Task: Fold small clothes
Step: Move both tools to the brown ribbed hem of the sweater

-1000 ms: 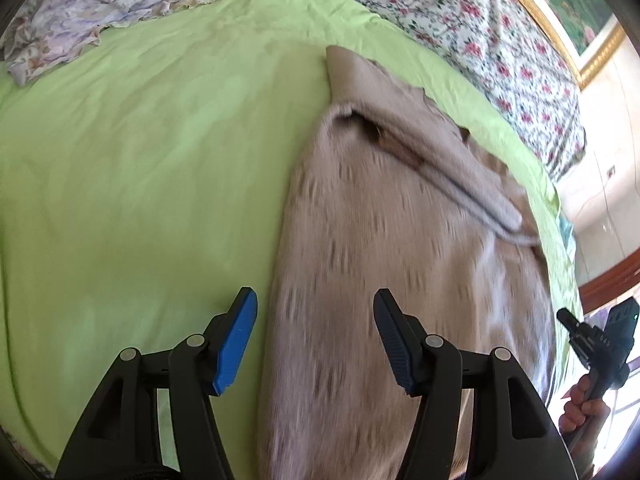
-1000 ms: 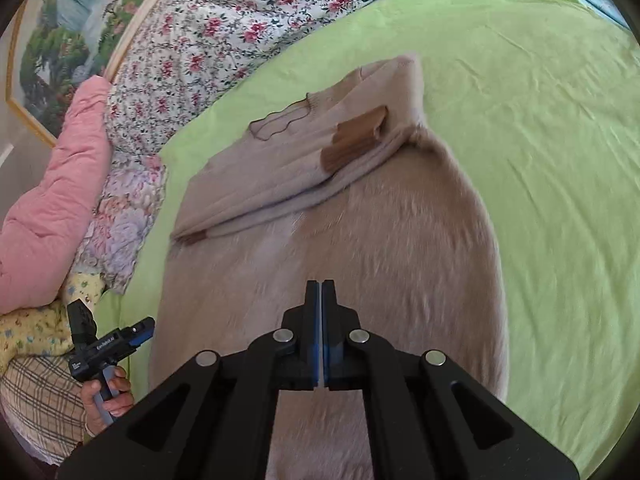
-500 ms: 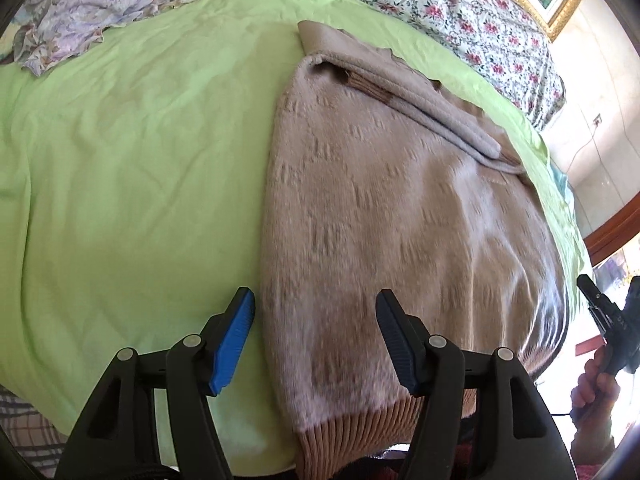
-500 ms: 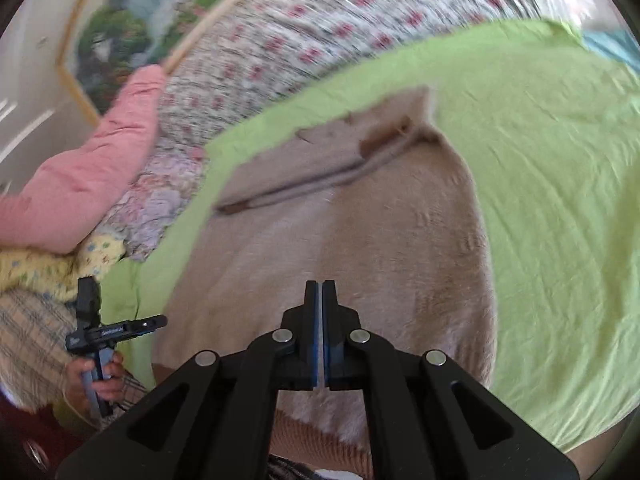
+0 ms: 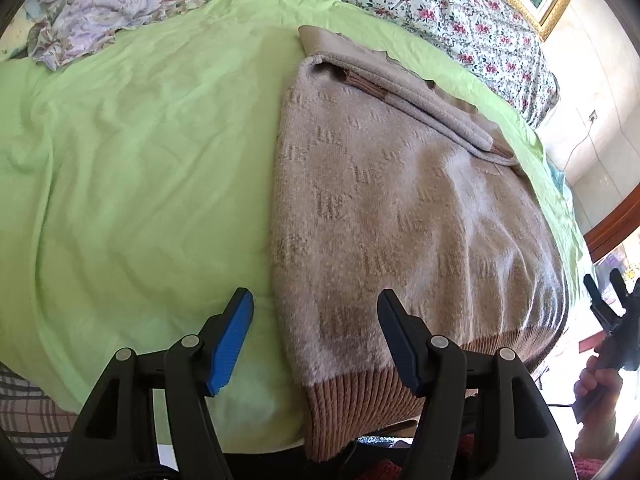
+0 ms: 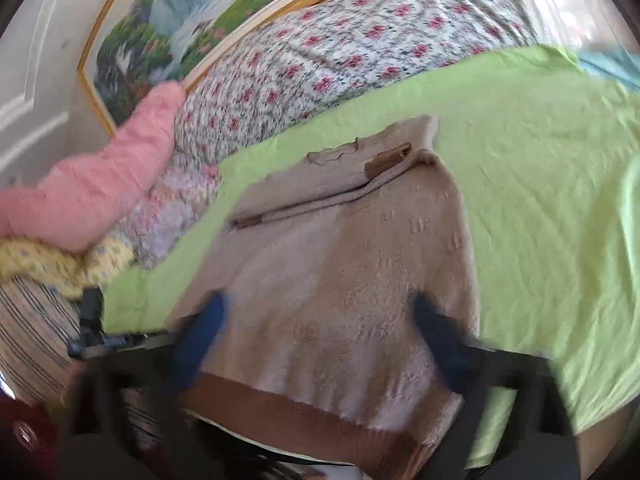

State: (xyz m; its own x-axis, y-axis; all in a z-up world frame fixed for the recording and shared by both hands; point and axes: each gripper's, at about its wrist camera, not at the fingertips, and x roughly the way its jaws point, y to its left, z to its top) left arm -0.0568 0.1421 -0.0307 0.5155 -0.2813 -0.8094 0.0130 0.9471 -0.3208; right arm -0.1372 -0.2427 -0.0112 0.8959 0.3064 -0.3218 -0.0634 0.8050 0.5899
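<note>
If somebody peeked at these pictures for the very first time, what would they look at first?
Probably the big fuzzy beige sweater, lying flat in the middle of the bright green sheet, its sleeves folded across the top and its brown ribbed hem hanging over the bed's near edge. Next, the left gripper with blue pads, open above the sweater's near corner. Far behind lies a flowery quilt, under a gold-framed painting.

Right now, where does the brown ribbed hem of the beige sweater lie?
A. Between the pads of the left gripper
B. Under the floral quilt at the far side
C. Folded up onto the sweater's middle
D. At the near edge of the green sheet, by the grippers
D. The brown ribbed hem lies at the near edge of the green sheet, and the left gripper stands open above it.
</note>
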